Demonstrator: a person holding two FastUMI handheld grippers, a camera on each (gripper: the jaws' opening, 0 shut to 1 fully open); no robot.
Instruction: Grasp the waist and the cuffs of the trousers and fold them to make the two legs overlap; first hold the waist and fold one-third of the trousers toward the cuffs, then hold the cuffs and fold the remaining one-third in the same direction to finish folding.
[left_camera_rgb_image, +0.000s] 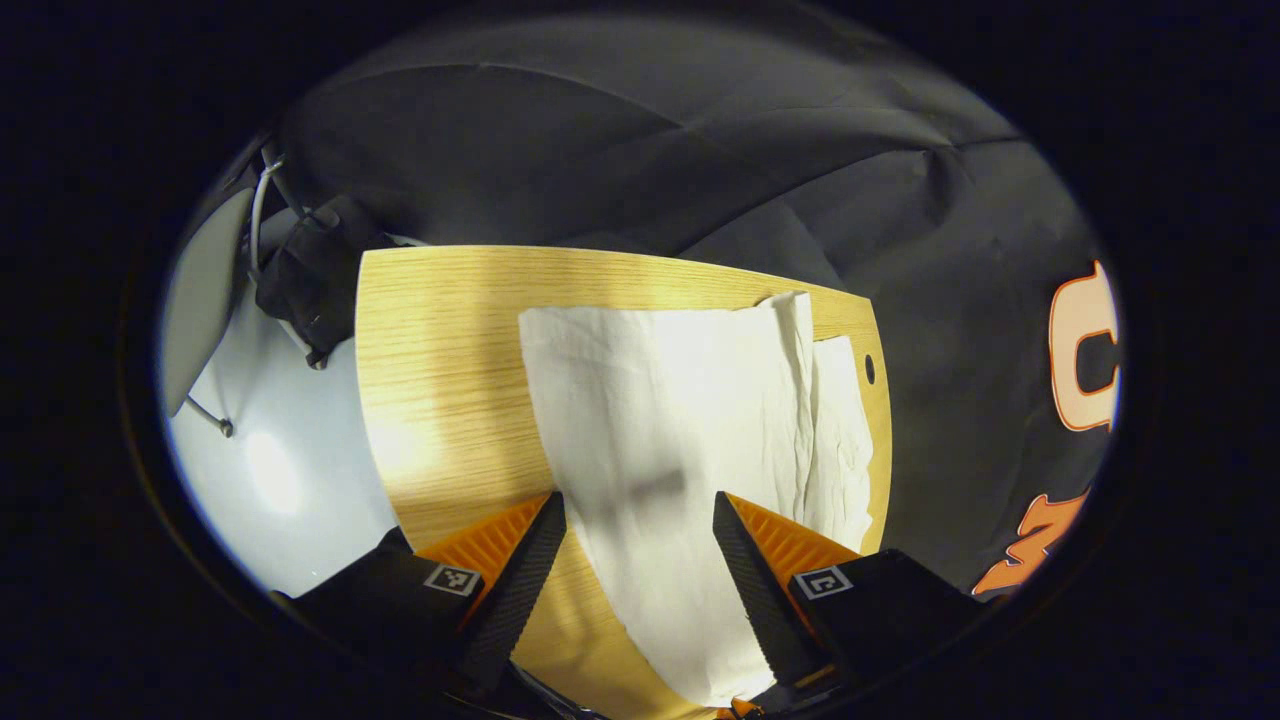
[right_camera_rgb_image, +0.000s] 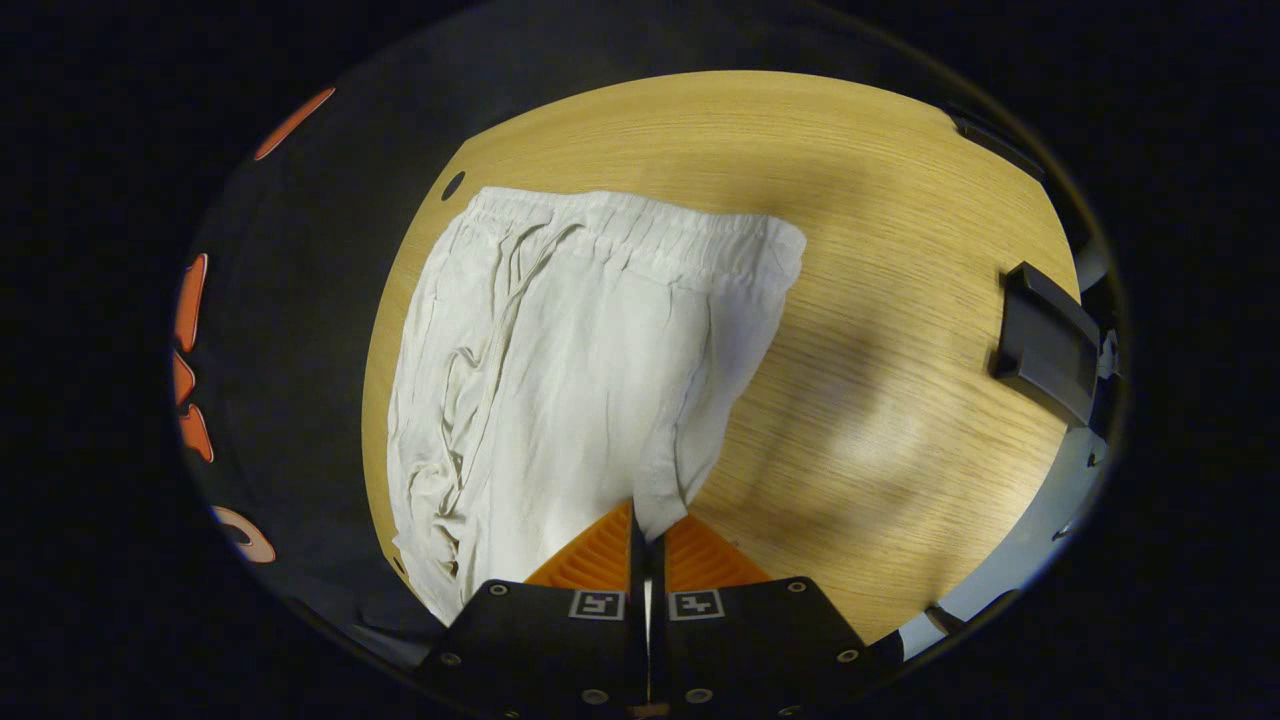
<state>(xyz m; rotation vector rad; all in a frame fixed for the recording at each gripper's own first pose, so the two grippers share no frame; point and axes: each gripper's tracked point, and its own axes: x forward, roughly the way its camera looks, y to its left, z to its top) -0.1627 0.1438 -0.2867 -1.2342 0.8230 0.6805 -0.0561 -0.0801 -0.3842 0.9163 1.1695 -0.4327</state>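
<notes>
On table (left_camera_rgb_image: 440, 380) | left tongs (left_camera_rgb_image: 640, 520) spread wide above trousers (left_camera_rgb_image: 660, 420) | right tongs (right_camera_rgb_image: 647, 535) pinched tight on trouser fabric

Black tool (right_camera_rgb_image: 645, 535) bodies — square markers.

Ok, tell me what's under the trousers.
The wooden table lies under the white trousers, bare around them. The cloth covers whatever else might be beneath. The right gripper pinches their edge.
</notes>
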